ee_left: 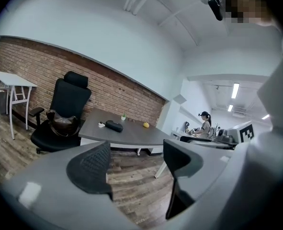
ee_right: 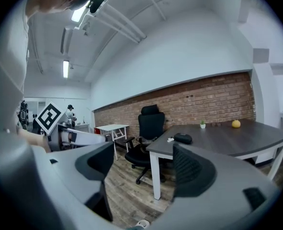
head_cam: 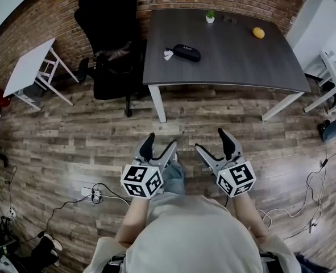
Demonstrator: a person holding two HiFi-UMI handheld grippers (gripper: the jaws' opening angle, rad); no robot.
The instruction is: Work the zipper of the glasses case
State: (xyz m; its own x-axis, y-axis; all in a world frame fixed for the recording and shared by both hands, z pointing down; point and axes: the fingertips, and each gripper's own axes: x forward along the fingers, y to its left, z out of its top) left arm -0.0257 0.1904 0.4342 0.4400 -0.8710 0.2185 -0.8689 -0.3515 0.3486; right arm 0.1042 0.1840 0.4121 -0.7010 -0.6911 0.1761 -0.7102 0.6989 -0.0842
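1. Head view: the person's shoulders [head_cam: 190,238] fill the bottom edge, nearest the camera. Just ahead, the left gripper [head_cam: 160,143] and the right gripper [head_cam: 211,141] are held side by side over the wooden floor [head_cam: 71,147]. Both are released, jaws spread with nothing between them. The glasses case [head_cam: 186,52] lies on the dark table [head_cam: 241,67] near its front left corner, well apart from both grippers. A small white tag [head_cam: 168,54] sits just beside its left end. A potted plant [head_cam: 210,17] and an orange fruit [head_cam: 258,32] sit farther back, and a black chair [head_cam: 108,33] stands left of the table
2. Left gripper view: the left gripper [ee_left: 136,164] has its jaws wide apart and only floor shows between them. The glasses case [ee_left: 114,125] rests on the table [ee_left: 131,137] beyond, with the chair [ee_left: 64,109] to its left
3. Right gripper view: the right gripper [ee_right: 143,166] is also spread and empty. The glasses case [ee_right: 183,138] lies near the table's [ee_right: 227,143] closest corner, untouched
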